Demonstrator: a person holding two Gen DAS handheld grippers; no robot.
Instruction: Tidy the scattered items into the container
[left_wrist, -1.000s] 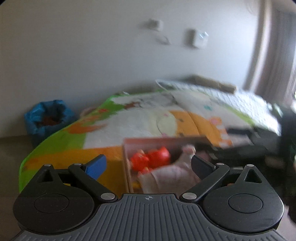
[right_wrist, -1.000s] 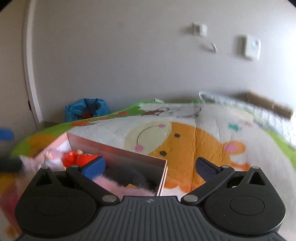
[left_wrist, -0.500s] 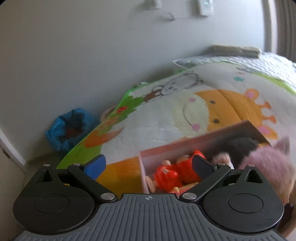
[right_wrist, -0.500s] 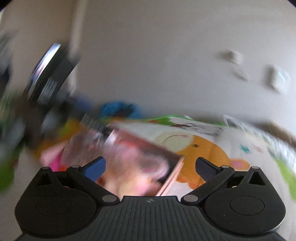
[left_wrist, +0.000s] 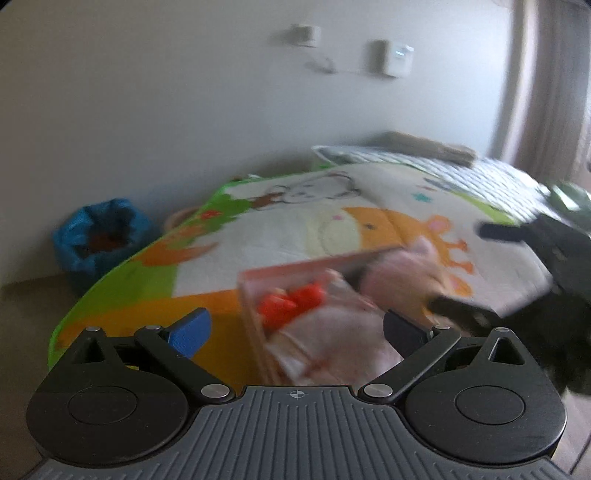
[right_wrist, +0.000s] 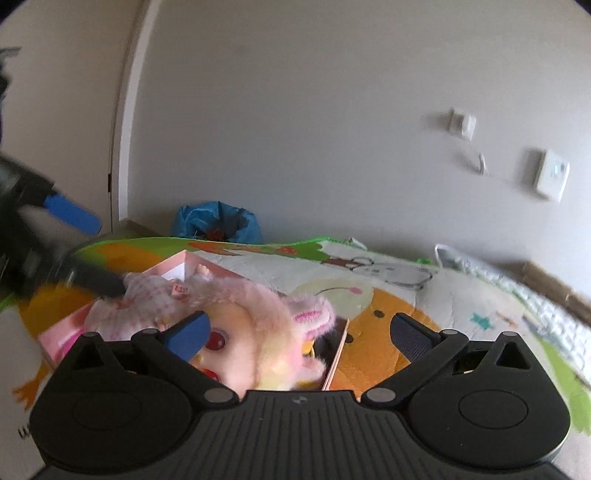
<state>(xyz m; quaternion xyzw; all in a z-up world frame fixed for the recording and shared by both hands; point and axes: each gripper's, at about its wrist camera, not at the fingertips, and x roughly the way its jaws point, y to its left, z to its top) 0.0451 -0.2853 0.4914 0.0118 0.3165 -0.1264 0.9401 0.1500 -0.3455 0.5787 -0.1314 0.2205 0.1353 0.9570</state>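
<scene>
A pink box (left_wrist: 295, 266) sits on the cartoon play mat (left_wrist: 295, 229). It holds a red toy (left_wrist: 291, 301) and a pink plush doll (left_wrist: 343, 332). In the right wrist view the box (right_wrist: 173, 267) holds the plush doll (right_wrist: 240, 325), whose checked dress and pale face with red eyes show, lying on top. My left gripper (left_wrist: 295, 330) is open and empty just in front of the box. My right gripper (right_wrist: 299, 332) is open and empty above the doll's head. The left gripper also shows in the right wrist view (right_wrist: 74, 251), one finger near the doll's dress.
A blue bag (left_wrist: 101, 232) sits on the floor by the wall, left of the mat; it also shows in the right wrist view (right_wrist: 218, 223). A white quilted mat (left_wrist: 443, 166) lies at the far right. Wall sockets (left_wrist: 391, 59) are above. A doorframe (right_wrist: 125, 129) stands at left.
Both grippers have swung about over the box. The pink plush doll now lies on top of the box contents. The right view has cleared from motion blur.
</scene>
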